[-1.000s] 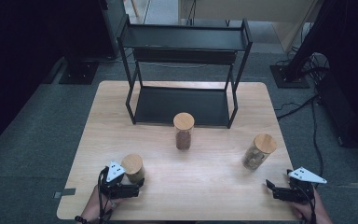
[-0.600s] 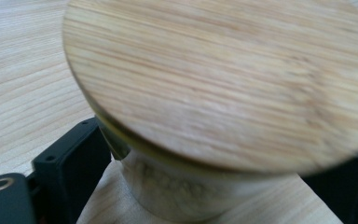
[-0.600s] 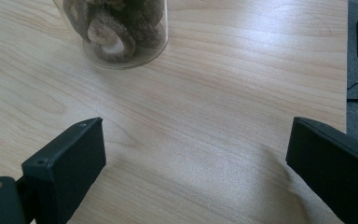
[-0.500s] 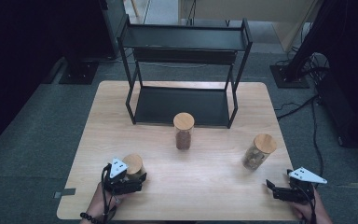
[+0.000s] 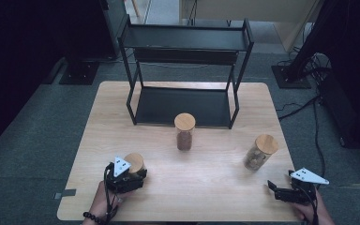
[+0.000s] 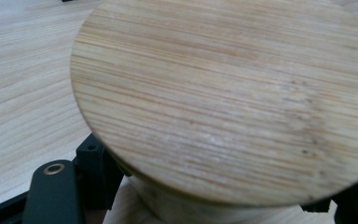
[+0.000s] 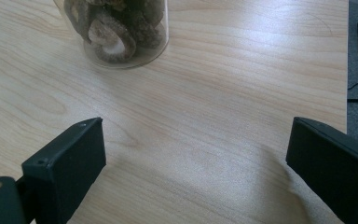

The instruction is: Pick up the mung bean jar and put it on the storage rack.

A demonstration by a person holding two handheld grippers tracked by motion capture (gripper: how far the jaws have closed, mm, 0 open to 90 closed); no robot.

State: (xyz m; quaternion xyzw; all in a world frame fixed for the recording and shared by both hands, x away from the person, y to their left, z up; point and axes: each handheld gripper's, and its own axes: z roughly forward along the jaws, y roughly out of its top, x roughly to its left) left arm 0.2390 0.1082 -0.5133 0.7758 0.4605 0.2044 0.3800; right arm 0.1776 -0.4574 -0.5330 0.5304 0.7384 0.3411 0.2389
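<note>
A short jar with a bamboo lid (image 5: 135,161) stands near the table's front left. My left gripper (image 5: 137,175) has just been closing and is now shut on its body below the lid. In the left gripper view the lid (image 6: 228,102) looms close, with one black finger (image 6: 93,172) against the jar's side. My right gripper (image 5: 273,188) rests at the front right with its jaws wide open. Only bare wood lies between them (image 7: 196,172). A glass jar of dried mushroom slices (image 5: 260,152) (image 7: 116,28) stands just ahead of it, apart.
A taller jar with dark contents and a bamboo lid (image 5: 184,131) stands mid-table, in front of a black two-tier metal rack (image 5: 183,42) at the back. The wooden table (image 5: 206,187) has open wood between the jars. Cables lie on the floor at right.
The left gripper's jaws have closed onto the short jar. The jar and the right gripper have stayed where they were.
</note>
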